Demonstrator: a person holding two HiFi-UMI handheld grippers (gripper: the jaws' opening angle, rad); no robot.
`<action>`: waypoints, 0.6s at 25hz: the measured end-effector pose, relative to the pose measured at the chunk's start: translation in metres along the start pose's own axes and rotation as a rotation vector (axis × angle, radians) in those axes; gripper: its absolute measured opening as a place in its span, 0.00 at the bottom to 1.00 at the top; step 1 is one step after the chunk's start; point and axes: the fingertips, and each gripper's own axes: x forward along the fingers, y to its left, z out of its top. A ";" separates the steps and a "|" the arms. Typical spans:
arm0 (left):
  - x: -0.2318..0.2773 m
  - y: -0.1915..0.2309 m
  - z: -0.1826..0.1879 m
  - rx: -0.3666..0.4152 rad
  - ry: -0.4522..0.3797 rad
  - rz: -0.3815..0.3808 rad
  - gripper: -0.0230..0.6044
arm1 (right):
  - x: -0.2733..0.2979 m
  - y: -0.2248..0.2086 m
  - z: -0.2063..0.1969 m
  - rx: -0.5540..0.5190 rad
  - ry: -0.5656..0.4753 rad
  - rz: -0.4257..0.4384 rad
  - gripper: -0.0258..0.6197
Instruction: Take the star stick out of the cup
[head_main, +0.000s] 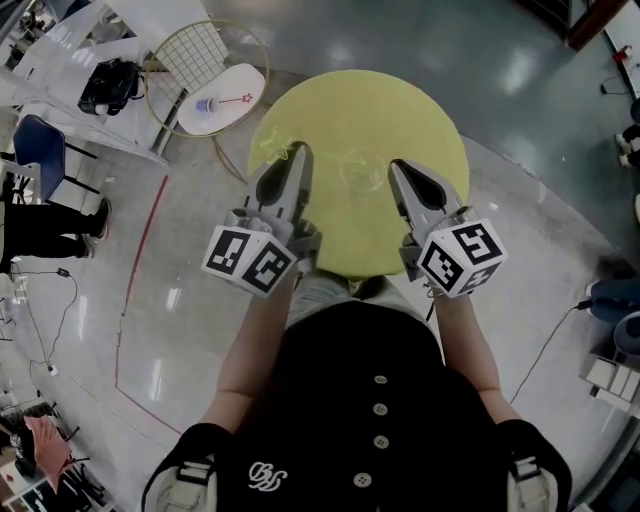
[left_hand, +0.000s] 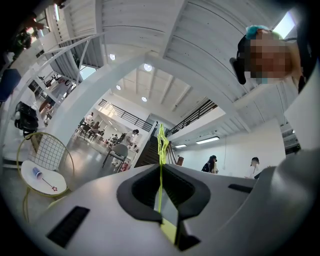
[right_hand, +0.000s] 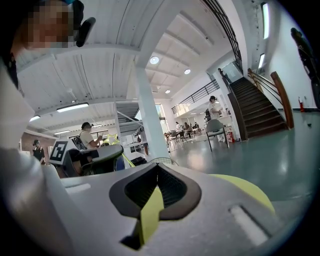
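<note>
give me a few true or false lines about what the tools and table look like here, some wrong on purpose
1. The left tool is shut on a thin yellow-green star stick. True.
2. The table under both tools is blue and square. False: it is yellow and round.
3. The right tool grips a second stick. False: its jaws are together with nothing between them.
4. A white chair off to the side carries a blue cup and a red star stick. True.
</note>
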 end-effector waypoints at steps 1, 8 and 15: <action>0.002 -0.001 0.001 -0.002 0.001 0.000 0.07 | 0.000 -0.001 0.002 0.000 0.004 0.001 0.04; 0.009 0.001 -0.002 -0.003 0.017 0.000 0.07 | 0.004 -0.005 -0.002 0.000 0.027 0.008 0.04; 0.003 -0.001 -0.009 -0.018 0.018 -0.015 0.07 | 0.000 0.003 -0.006 0.001 0.040 0.011 0.04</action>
